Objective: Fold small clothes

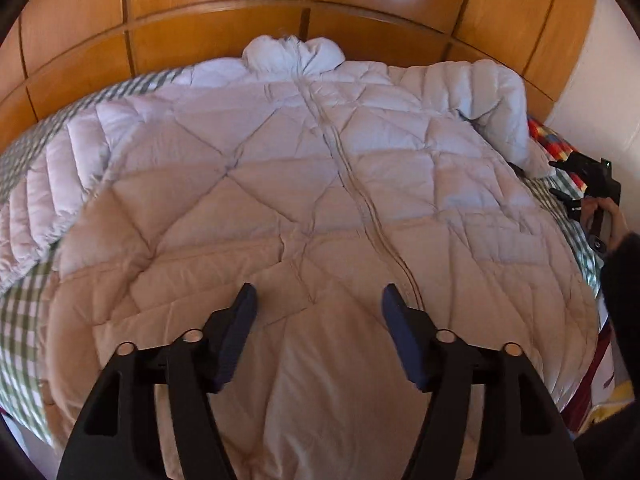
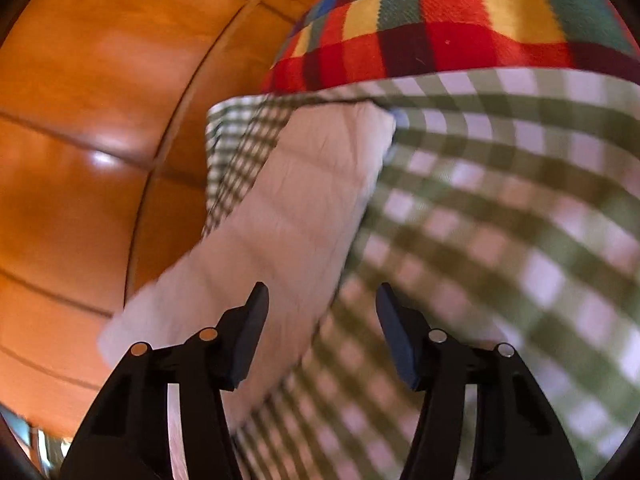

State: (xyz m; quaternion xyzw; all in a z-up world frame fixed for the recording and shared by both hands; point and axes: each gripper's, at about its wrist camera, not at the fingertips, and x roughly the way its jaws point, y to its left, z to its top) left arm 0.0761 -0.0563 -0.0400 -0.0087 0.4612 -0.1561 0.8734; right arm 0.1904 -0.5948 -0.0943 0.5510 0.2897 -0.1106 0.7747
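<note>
A pale lilac quilted puffer jacket (image 1: 312,184) lies spread flat, front up, on a bed, hood (image 1: 294,54) at the far end and both sleeves out to the sides. My left gripper (image 1: 318,300) is open and empty, hovering over the jacket's lower middle beside the zip. My right gripper (image 2: 322,300) is open and empty, just above the jacket's right sleeve (image 2: 276,232), whose cuff points away. In the left wrist view the right gripper (image 1: 576,184) shows at the far right beside that sleeve (image 1: 500,108).
A green-and-white checked bedspread (image 2: 500,220) covers the bed under the jacket. A multicoloured checked blanket (image 2: 460,20) lies beyond the sleeve. A wooden panelled headboard (image 1: 320,0) stands behind the bed. A white wall (image 1: 600,80) is at right.
</note>
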